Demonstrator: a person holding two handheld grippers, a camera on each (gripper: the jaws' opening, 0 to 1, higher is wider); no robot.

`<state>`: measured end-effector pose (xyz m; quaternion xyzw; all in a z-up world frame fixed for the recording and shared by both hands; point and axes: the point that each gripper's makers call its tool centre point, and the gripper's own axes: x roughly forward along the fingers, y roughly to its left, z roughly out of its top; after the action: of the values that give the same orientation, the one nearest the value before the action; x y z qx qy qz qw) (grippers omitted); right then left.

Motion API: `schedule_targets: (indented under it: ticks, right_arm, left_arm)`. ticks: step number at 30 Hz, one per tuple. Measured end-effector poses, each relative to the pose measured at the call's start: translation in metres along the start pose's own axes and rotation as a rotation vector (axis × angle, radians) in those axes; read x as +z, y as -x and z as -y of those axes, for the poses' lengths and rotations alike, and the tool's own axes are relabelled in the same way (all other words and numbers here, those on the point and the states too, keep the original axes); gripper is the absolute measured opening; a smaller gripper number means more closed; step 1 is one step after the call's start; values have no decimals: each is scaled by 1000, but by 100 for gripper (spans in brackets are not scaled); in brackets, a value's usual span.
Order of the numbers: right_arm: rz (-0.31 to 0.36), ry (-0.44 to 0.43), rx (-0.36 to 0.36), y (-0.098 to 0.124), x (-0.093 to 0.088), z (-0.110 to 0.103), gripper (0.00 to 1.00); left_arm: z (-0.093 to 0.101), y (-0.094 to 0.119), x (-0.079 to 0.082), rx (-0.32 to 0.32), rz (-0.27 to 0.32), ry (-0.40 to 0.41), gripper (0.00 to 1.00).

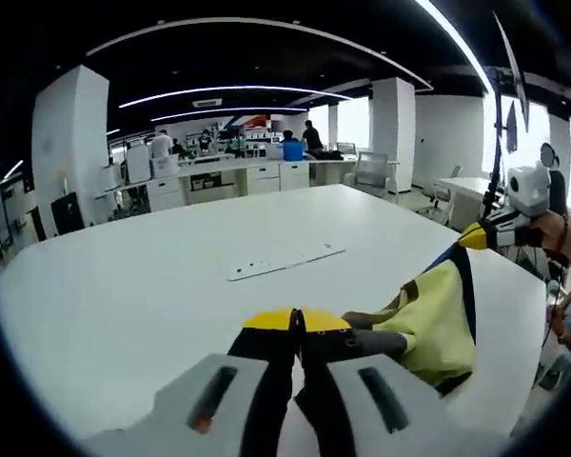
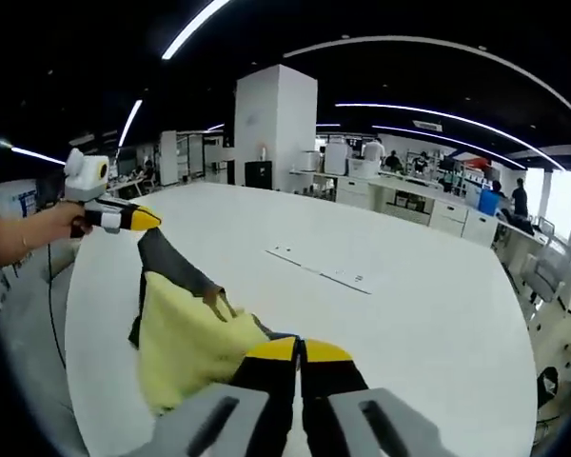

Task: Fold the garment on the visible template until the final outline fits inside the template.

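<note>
Fabric is hanging between two grippers above a white, smooth, rounded counter (image 1: 124, 286): one garment (image 1: 436, 319), soft yellow cloth with dark trim, creased and bunched. The left gripper (image 1: 300, 322) is pinching one end, its yellow-tipped jaws together on the cloth. The right gripper (image 2: 299, 348) is clamping the other end, jaws closed. One flat white strip (image 1: 285, 261) is lying farther out on the counter, well apart from the garment.
</note>
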<state>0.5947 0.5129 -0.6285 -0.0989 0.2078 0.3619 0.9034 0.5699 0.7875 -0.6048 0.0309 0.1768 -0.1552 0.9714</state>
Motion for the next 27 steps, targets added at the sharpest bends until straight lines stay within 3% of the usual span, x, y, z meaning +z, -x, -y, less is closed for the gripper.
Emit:
schedule_targets:
  ticks: [3,7,8,12,14,17,22,27]
  right_arm:
    - [14,-24,-15,-7,9,7,0]
    - [24,-57,-32,-18,17,17,0]
    - [10,-64,-37,-21,15,18,0]
    - [-7,-94,-42,-31,10,22,0]
    - [-25,-100,-46,-32,4,22,0]
    - [-43,-105,-50,-33,-3,23,0]
    - [-61,-127,-53,-33,-15,25,0]
    - [-82,-149,-49,-34,-26,25,0]
  left_arm:
    - [-15,-5,14,47,43,8,0]
    - [-27,-17,25,44,78,69,0]
    - [-28,-22,21,42,59,105,0]
    - [-27,-32,3,50,-5,51,0]
    - [-25,-35,-7,36,-34,66,0]
    - [-23,-39,-15,9,-46,89,0]
    - [-31,-47,-30,16,-83,102,0]
    - [-30,-56,-58,9,-149,111,0]
